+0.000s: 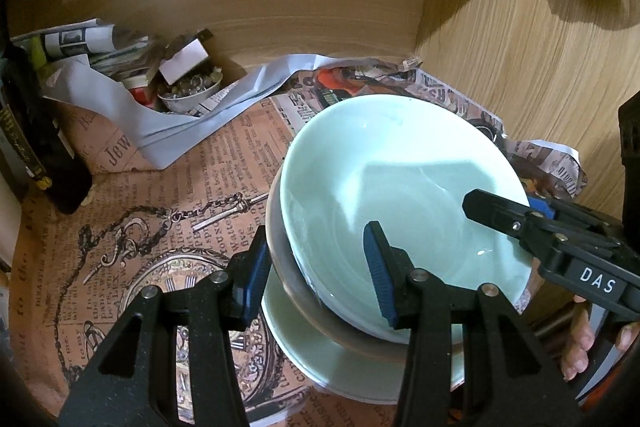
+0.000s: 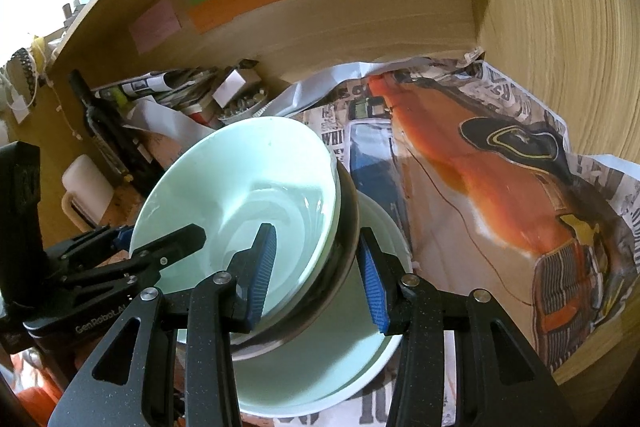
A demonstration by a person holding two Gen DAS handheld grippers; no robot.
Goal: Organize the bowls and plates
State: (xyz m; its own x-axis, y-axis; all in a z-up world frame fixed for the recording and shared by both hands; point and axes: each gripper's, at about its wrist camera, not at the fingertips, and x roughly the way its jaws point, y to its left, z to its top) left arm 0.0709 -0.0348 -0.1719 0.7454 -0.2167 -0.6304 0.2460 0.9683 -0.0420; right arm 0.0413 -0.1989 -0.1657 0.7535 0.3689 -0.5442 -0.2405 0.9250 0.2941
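Both grippers straddle opposite sides of one stack of crockery inside a wooden cabinet lined with newspaper (image 1: 168, 195). Left gripper (image 1: 320, 267) has its jaws fairly wide, one blue pad inside the pale green bowl (image 1: 400, 179) and the other outside the rims, not visibly pressing. Right gripper (image 2: 316, 275) sits the same way on the far side, jaws wide, one pad in the bowl (image 2: 240, 187) and one beyond the metal bowl (image 2: 340, 255) nested beneath it. The two bowls tilt on a pale green plate (image 1: 304, 351) that lies flat on the paper. Glazed ceramic like this is probably heavy, rigid, slick and chippable, and the nested pieces could slide. The best hold looks to be across the rim wall on both sides, closing gently and evenly.
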